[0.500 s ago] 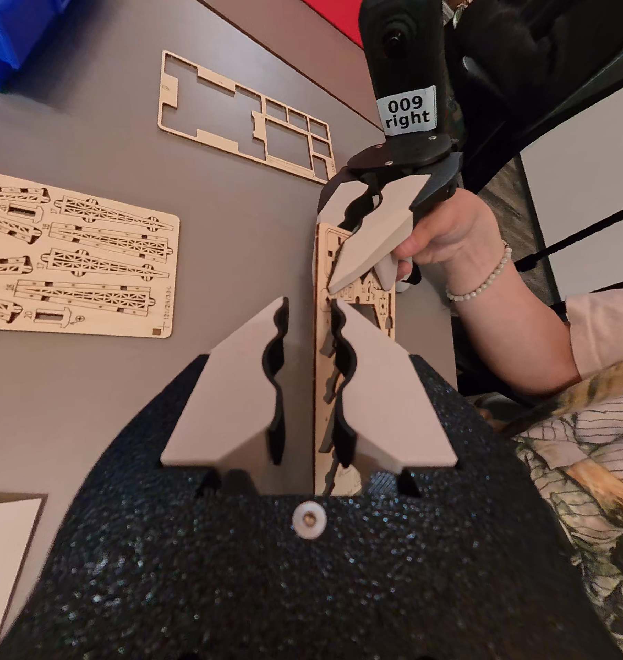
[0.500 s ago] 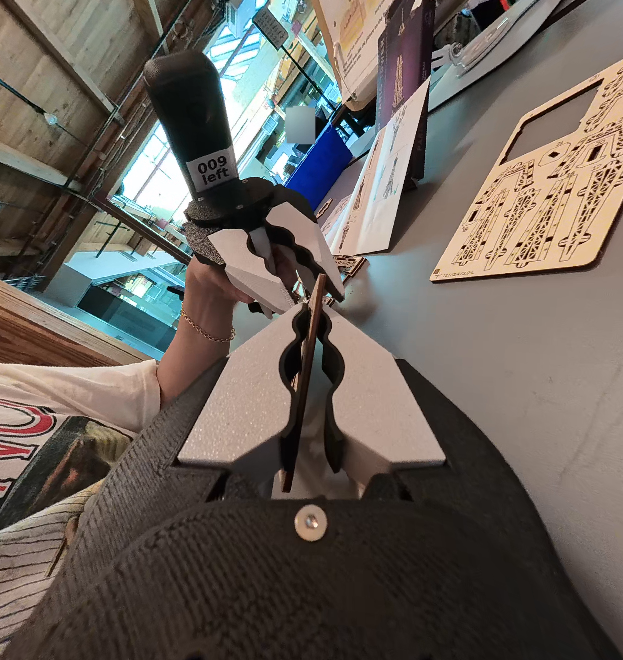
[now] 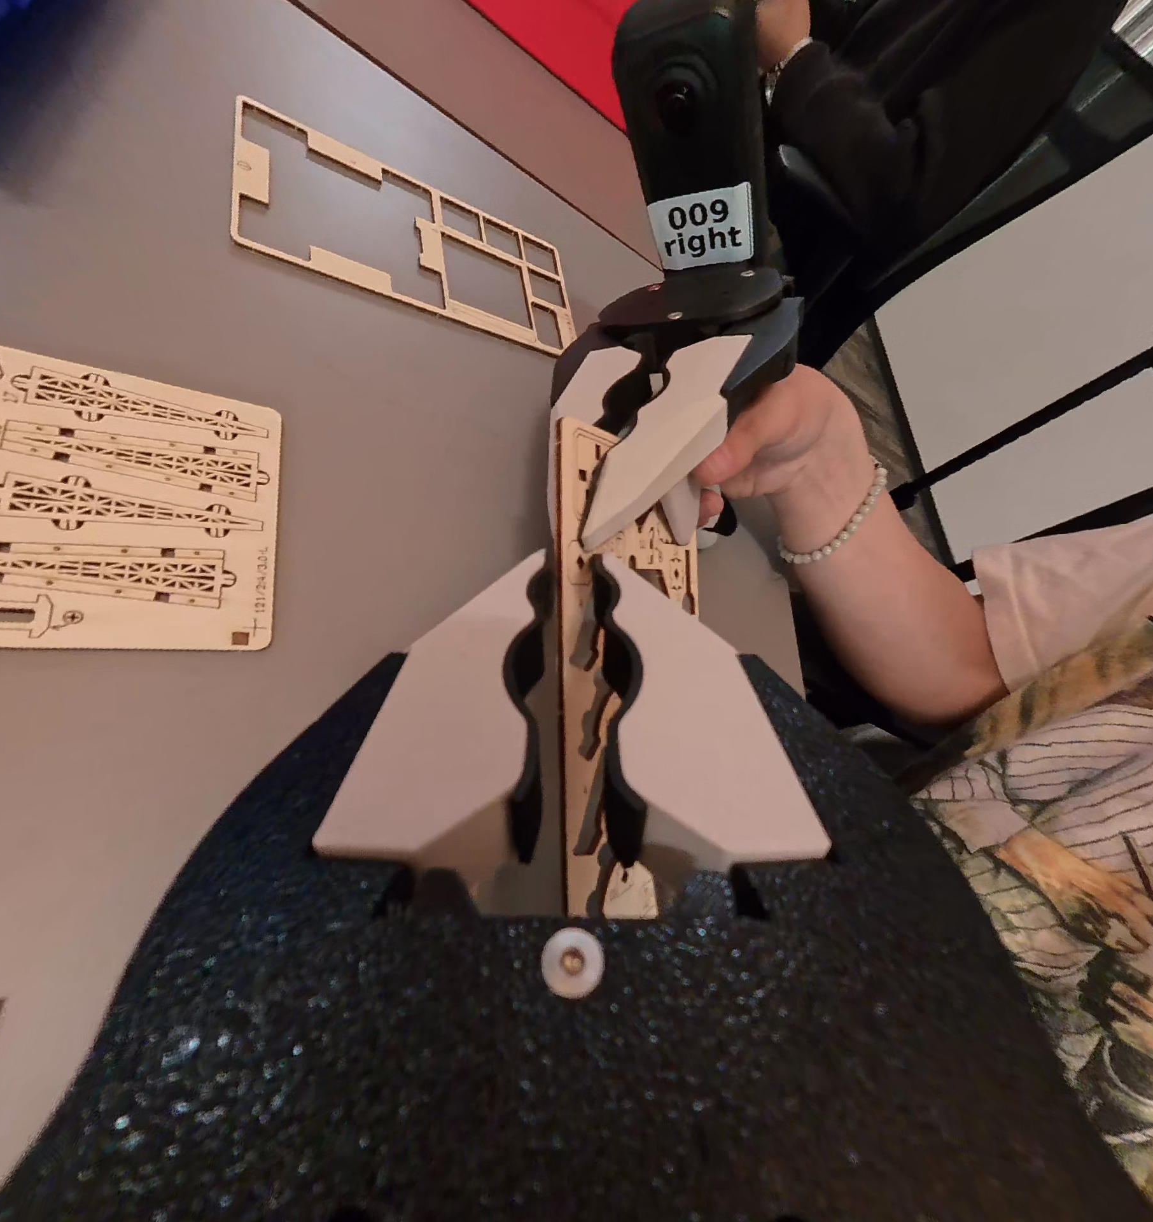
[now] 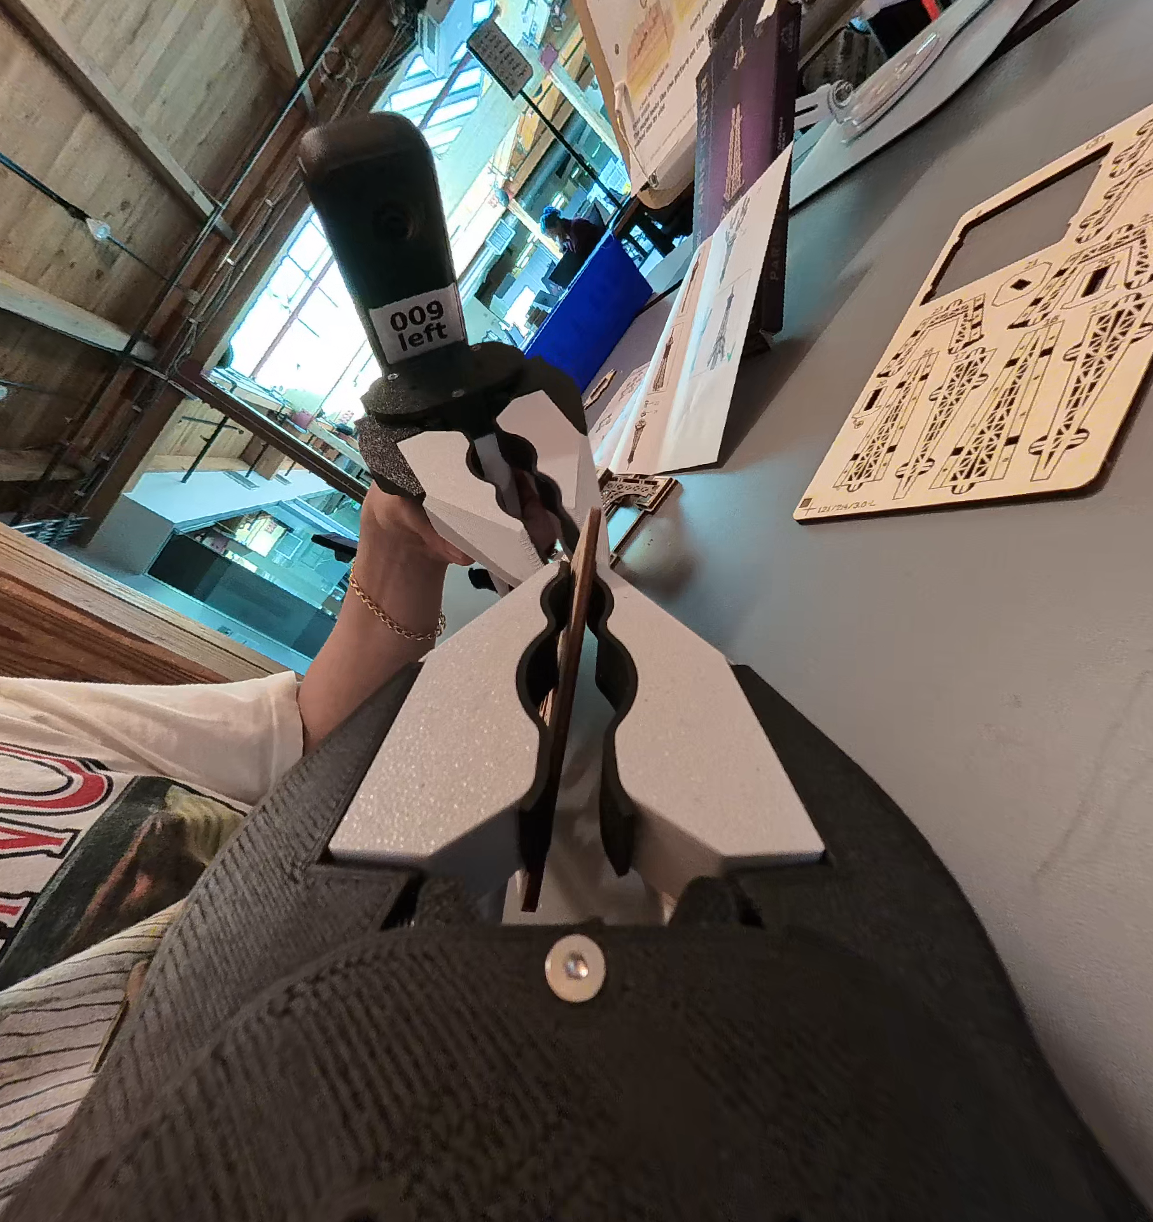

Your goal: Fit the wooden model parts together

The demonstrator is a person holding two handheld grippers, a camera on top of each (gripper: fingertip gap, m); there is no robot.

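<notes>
In the right wrist view, the right hand-held gripper (image 4: 577,582) is clamped edge-on around a thin pale laser-cut wooden sheet (image 4: 564,701), which runs up the middle of the frame between the two grey fingers and pokes out a little past their tips. The left wrist view shows the same wooden sheet (image 3: 577,668) face-on, standing between the fingers of the left hand-held gripper (image 3: 570,562). Those fingers are only slightly apart: the sheet lies against the right-hand finger, and a narrow gap shows beside the left-hand one, so whether they truly pinch it cannot be told. The right hand-held gripper's (image 3: 590,539) tip comes down from the upper right of that frame and meets the sheet just above the left gripper's tips. A hand (image 3: 779,449) with a bead bracelet holds it.

On the grey surface (image 3: 375,516), at the left of the left wrist view, lies a flat wooden sheet of lattice tower parts (image 3: 118,522), and above it, near the top centre, an emptied wooden frame sheet (image 3: 402,218). In the right wrist view another wooden sheet of lattice parts (image 4: 1017,344) lies at the upper right, with a white instruction leaflet (image 4: 706,370) propped up near the top centre and a small assembled wooden piece (image 4: 636,492) just beyond the gripper tips.
</notes>
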